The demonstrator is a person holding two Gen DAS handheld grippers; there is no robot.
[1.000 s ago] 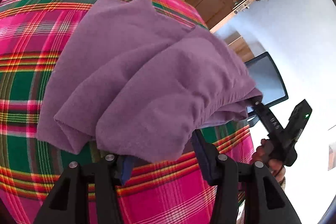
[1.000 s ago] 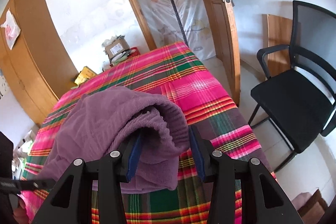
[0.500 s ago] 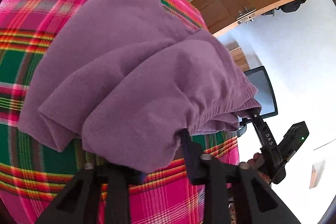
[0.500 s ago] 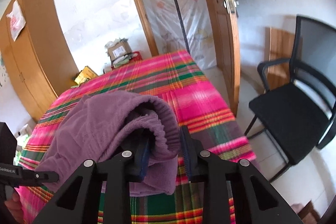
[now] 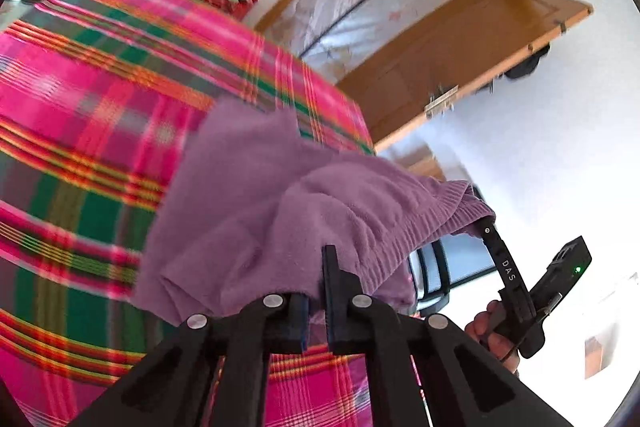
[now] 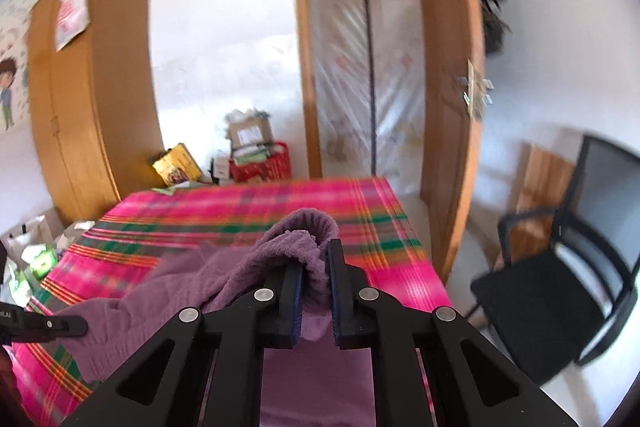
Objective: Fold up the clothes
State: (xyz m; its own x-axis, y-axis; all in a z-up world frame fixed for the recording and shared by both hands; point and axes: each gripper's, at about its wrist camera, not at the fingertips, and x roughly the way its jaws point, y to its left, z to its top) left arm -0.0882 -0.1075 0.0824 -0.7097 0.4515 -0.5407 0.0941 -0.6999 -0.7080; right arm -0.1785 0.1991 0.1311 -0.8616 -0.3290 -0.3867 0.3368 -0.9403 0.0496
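A purple fleece garment (image 5: 260, 211) hangs bunched above the pink and green plaid bed cover (image 5: 80, 87), lifted at its ribbed hem. My left gripper (image 5: 318, 287) is closing, and its pads pinch a fold of the hem near the bottom of the left wrist view. My right gripper (image 6: 316, 267) is closing too, with a thick roll of the same garment (image 6: 176, 283) pressed between its pads. The right gripper's finger (image 5: 486, 227) shows at the cloth's right end in the left wrist view. The left gripper's finger (image 6: 76, 325) shows at the cloth's left end.
The plaid bed (image 6: 240, 211) fills the middle. A black office chair (image 6: 560, 291) stands right of it, beside an open wooden door (image 6: 452, 107). A wooden wardrobe (image 6: 88, 87) stands at the left. Boxes and a red basket (image 6: 260, 163) sit beyond the bed's far edge.
Both grippers went from open around the purple hem to closed on it. Both then rose, lifting the garment off the bed cover, so more of the room shows.
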